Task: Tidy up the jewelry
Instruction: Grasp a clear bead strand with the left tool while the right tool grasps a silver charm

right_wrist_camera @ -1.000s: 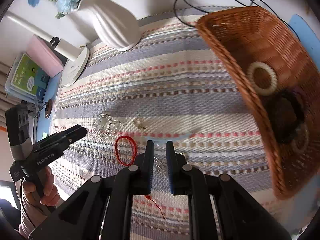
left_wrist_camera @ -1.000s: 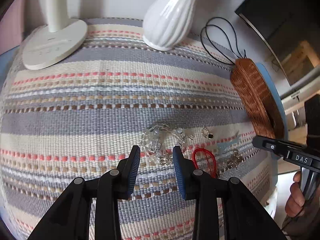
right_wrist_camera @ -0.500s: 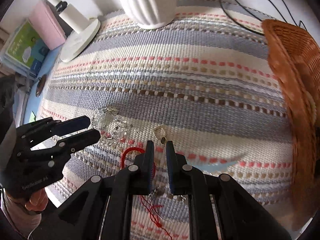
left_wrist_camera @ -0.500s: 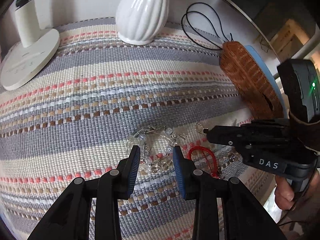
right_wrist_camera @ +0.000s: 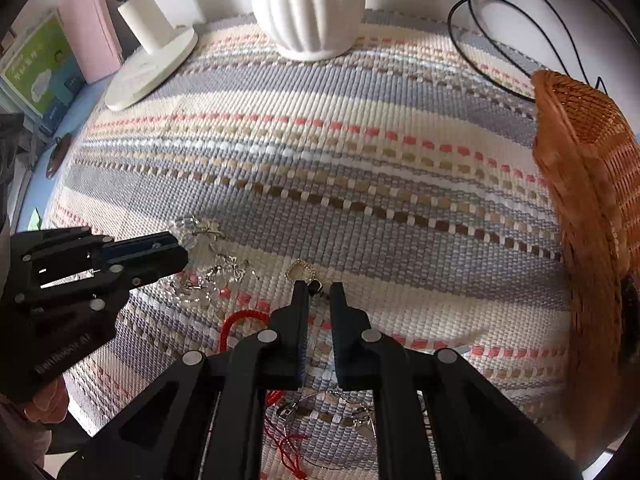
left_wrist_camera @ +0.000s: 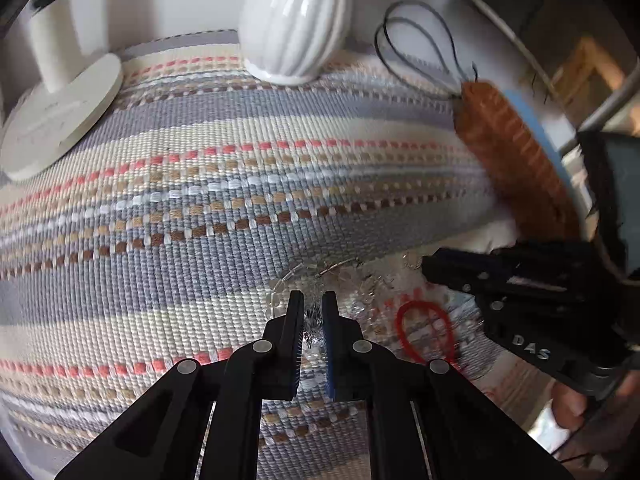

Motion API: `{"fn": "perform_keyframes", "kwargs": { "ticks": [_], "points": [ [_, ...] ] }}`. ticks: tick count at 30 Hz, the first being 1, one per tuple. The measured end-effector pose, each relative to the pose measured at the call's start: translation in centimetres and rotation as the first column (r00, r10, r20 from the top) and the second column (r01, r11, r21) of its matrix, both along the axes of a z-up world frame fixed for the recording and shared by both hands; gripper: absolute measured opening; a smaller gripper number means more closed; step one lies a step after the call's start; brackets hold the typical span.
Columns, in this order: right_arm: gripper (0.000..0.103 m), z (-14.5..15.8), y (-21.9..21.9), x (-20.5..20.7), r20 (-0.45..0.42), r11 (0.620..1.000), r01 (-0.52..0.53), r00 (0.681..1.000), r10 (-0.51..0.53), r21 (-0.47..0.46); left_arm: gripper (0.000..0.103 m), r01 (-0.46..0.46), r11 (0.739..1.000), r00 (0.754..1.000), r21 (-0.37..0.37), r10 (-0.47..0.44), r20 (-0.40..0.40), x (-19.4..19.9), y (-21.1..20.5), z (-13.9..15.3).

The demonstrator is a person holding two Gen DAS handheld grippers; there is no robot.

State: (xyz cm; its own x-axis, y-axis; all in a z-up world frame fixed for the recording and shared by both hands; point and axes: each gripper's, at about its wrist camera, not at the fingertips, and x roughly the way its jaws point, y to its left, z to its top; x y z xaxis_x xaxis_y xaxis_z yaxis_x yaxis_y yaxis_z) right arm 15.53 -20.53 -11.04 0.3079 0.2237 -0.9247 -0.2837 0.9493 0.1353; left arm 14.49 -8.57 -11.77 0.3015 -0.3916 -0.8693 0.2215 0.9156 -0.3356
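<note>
A clear crystal bead bracelet [left_wrist_camera: 320, 280] lies in a tangle on the striped woven mat. My left gripper [left_wrist_camera: 312, 308] has closed on part of it; beads show between the pads. It also shows in the right wrist view [right_wrist_camera: 208, 272], with the left gripper [right_wrist_camera: 176, 252] on it. A red cord bracelet [left_wrist_camera: 424, 332] lies just right of it, also seen in the right wrist view [right_wrist_camera: 240, 320]. My right gripper [right_wrist_camera: 319, 290] is nearly shut, empty, its tips at a small gold ring with a dark charm [right_wrist_camera: 304, 272]. A silver bangle [right_wrist_camera: 332, 416] lies under the right gripper.
A brown wicker basket [right_wrist_camera: 592, 208] stands at the mat's right edge, also in the left wrist view [left_wrist_camera: 504, 148]. A white ribbed vase [right_wrist_camera: 308, 4], a white lamp base [right_wrist_camera: 148, 68] and a black cable [right_wrist_camera: 500, 36] stand at the back.
My left gripper has moved forward and closed on the crystal bracelet. My right gripper has moved forward to the gold ring.
</note>
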Motion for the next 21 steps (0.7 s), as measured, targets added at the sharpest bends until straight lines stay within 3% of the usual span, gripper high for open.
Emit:
{"fn": "perform_keyframes", "kwargs": {
  "ticks": [3,5,8,14,17,19,21],
  "points": [
    [0.007,0.6,-0.8,-0.1,0.008,1.000,0.013,1.000,-0.013,0.027,0.009,-0.038,0.988,0.999,-0.148,0.037,-0.007,-0.2,1.9,1.2],
    [0.001,1.3,-1.6,-0.1,0.002,0.997,0.029,1.000,-0.030,0.071,0.009,-0.060,0.973,0.998,-0.223,0.059,-0.012,-0.3,3.0,1.8],
    [0.001,2.3,-3.0,-0.2,-0.004,0.990,0.052,0.999,-0.052,0.128,0.009,-0.083,0.945,0.997,-0.316,0.081,-0.018,-0.4,4.4,2.6],
    [0.001,3.0,-4.5,-0.7,-0.013,0.984,0.047,0.999,-0.045,0.174,0.009,-0.081,0.940,0.996,-0.333,0.092,0.016,-1.1,5.1,4.7],
    [0.008,2.7,-4.1,-0.8,-0.024,0.983,0.023,1.000,-0.019,0.183,0.009,-0.080,0.939,0.995,-0.335,0.096,0.034,-1.6,5.5,5.6],
    [0.024,2.3,-3.4,-0.4,-0.021,0.983,0.008,1.000,-0.005,0.183,0.009,-0.080,0.940,0.994,-0.333,0.101,0.045,-2.0,5.5,6.2],
    [0.033,1.6,-2.5,-0.1,-0.005,0.991,-0.010,1.000,0.011,0.134,0.009,-0.082,0.938,0.993,-0.337,0.104,0.049,-2.3,5.7,6.5]
  ]
}}
